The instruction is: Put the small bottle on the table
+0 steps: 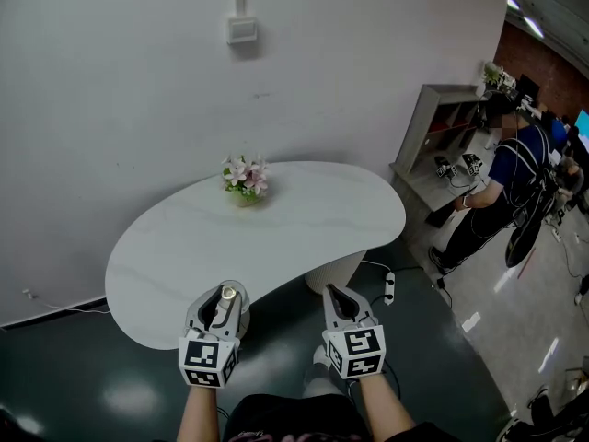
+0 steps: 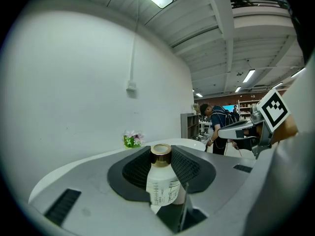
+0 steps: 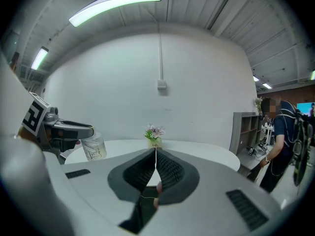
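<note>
Two hand-held grippers point(image 1: 224, 291) point(image 1: 333, 293), one small bottle point(image 2: 165, 183)

Lighting: even, moderately bright indoor light from ceiling strip lamps point(image 3: 115, 4), visible overhead in both gripper views.
Glare: soft pale patches on the dark glossy floor point(image 1: 129, 399); mild sheen on the white surface point(image 1: 276, 219).
Shadows: faint and diffuse, darkest beneath the surface's near edge.
Distortion: strong fisheye curvature and black corners in both gripper views.
Focus: head view sharp throughout.
</note>
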Available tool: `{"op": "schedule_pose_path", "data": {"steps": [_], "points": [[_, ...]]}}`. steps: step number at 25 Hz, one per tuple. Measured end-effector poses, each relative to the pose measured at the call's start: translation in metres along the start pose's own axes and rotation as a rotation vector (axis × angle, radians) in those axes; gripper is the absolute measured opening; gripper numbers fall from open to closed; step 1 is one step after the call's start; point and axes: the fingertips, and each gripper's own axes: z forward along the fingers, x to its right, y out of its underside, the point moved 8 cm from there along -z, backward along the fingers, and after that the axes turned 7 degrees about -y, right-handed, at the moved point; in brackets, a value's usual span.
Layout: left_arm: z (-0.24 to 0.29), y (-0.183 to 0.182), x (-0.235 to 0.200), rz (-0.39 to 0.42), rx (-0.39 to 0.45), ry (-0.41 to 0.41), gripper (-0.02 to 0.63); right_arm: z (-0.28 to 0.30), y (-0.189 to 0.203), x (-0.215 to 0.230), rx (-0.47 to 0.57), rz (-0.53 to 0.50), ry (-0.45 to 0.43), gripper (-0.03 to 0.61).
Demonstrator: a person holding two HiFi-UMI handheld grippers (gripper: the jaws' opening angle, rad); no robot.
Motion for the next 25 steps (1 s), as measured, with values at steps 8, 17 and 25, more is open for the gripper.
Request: {"op": "schedule_pose_path", "data": {"steps": [8,17,25], "points": [[0.045,-0.001,0.011,-0.005,-0.02,0.004,0.13,0.025,-0.001,0.039,-0.006,0.011,-0.004,0.067],[0.106,-0.009,0.023,0.016,-0.043,0.021,0.129,0.06,-0.001,0.088,-0.022,0.026,-0.002,0.067],[0.157,-0.025,0.04,0.02,-0.049,0.01,0.13,0.083,-0.009,0.136,-0.023,0.028,-0.024,0.067]]}}
